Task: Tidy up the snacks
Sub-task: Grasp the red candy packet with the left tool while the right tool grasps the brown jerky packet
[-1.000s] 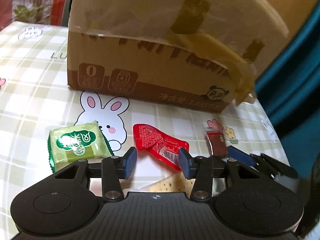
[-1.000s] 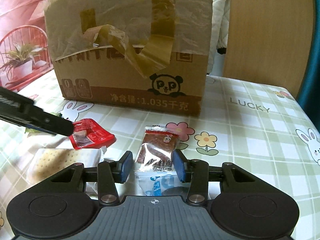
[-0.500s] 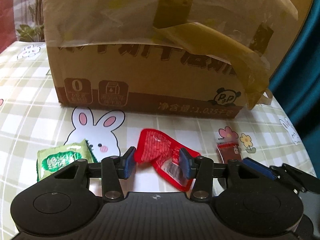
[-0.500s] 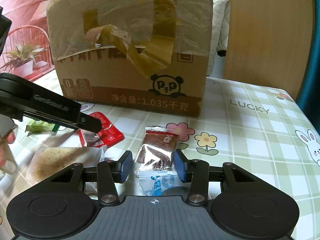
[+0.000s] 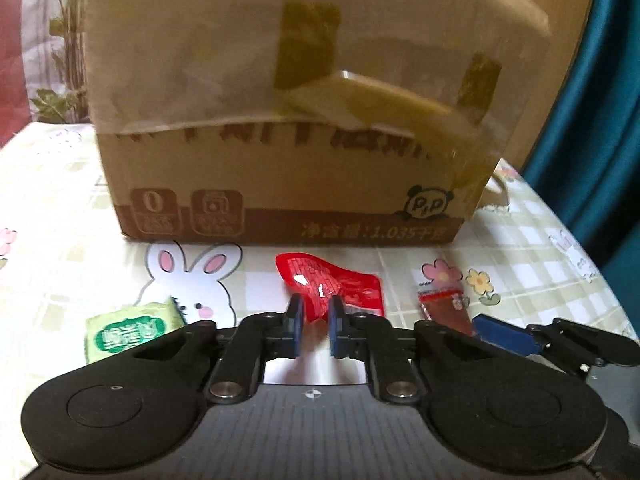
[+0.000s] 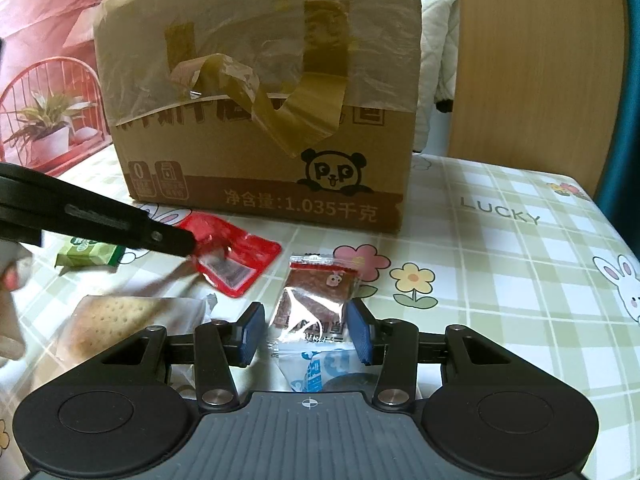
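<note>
My left gripper [image 5: 316, 320] is shut on the near end of a red snack packet [image 5: 340, 284], in front of the taped cardboard box [image 5: 280, 160]. The right wrist view shows that gripper [image 6: 188, 244] reaching in from the left and pinching the red packet [image 6: 240, 256]. My right gripper [image 6: 306, 334] stands open around a brown snack packet [image 6: 316, 292] that lies flat on the tablecloth; its pads [image 6: 252, 332] flank the packet without squeezing it. The brown packet [image 5: 442, 308] also shows at the right of the left wrist view.
A green packet [image 5: 128, 332] lies left of the red one. A clear-wrapped cracker packet [image 6: 120, 320] sits near the front left. The box [image 6: 260, 120] blocks the back. The checked tablecloth [image 6: 520, 280] spreads to the right edge. A hand [image 6: 12, 280] shows at far left.
The left gripper has slid right and forward to the red packet and its jaws have closed on it. The right gripper and the brown packet have stayed put.
</note>
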Action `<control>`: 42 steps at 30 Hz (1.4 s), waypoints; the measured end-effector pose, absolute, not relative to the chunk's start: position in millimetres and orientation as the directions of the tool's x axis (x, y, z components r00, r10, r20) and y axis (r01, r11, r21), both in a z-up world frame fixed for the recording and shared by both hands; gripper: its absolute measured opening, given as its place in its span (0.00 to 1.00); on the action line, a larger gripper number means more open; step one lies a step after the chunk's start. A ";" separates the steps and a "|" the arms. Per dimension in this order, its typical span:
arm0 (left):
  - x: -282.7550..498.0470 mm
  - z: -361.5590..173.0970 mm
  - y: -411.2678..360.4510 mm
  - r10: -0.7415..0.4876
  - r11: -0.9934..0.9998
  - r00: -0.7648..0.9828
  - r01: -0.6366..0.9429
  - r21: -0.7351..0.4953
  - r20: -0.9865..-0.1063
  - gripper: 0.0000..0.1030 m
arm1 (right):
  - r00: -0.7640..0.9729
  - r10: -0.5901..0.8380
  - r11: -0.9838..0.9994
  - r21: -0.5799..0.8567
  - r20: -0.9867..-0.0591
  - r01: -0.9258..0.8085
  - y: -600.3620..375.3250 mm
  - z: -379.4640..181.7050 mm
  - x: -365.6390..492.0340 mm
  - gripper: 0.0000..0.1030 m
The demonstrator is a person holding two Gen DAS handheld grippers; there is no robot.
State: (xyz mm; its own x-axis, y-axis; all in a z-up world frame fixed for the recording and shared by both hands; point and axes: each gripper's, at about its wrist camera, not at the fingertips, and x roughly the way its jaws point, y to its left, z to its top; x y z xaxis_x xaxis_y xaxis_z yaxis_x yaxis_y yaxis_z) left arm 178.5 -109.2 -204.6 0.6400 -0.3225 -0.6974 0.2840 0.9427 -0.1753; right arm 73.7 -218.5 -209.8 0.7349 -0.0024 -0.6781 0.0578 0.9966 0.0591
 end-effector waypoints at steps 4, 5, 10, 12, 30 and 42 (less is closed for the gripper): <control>169.9 -197.7 -101.9 -0.319 0.944 0.659 0.283 -0.168 -0.681 0.08 | 0.738 0.008 0.996 0.072 -0.675 0.056 -218.5 -209.3 72.3 0.41; 169.1 -197.3 -101.3 -0.324 0.943 0.656 0.284 -0.175 -0.682 0.08 | 0.738 0.009 0.996 0.074 -0.675 0.055 -218.6 -209.4 72.2 0.41; 166.6 -199.6 -93.0 -0.333 0.941 0.638 0.277 -0.197 -0.694 0.08 | 0.738 0.007 0.996 0.073 -0.675 0.057 -217.6 -209.5 71.8 0.41; 165.2 -203.1 -88.2 -0.333 0.941 0.630 0.267 -0.207 -0.702 0.08 | 0.738 0.007 0.996 0.073 -0.675 0.057 -217.5 -209.6 71.5 0.41; 163.5 -200.6 -63.1 -0.342 0.940 0.608 0.225 -0.258 -0.717 0.52 | 0.741 0.020 0.995 0.090 -0.671 0.054 -217.9 -209.6 69.1 0.41; 201.2 -205.0 -79.3 -0.321 0.929 0.598 0.351 -0.120 -0.734 0.56 | 0.740 0.026 0.994 0.099 -0.672 0.055 -217.3 -209.7 68.8 0.41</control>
State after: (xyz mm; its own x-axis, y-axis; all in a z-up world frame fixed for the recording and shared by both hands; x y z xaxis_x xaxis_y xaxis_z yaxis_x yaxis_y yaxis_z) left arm 201.2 -79.3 -205.0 0.5982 -0.3212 -0.7342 0.3509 0.9286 -0.1204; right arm 68.8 -217.3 -209.7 0.7403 0.0263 -0.6718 0.0549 0.9935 0.0994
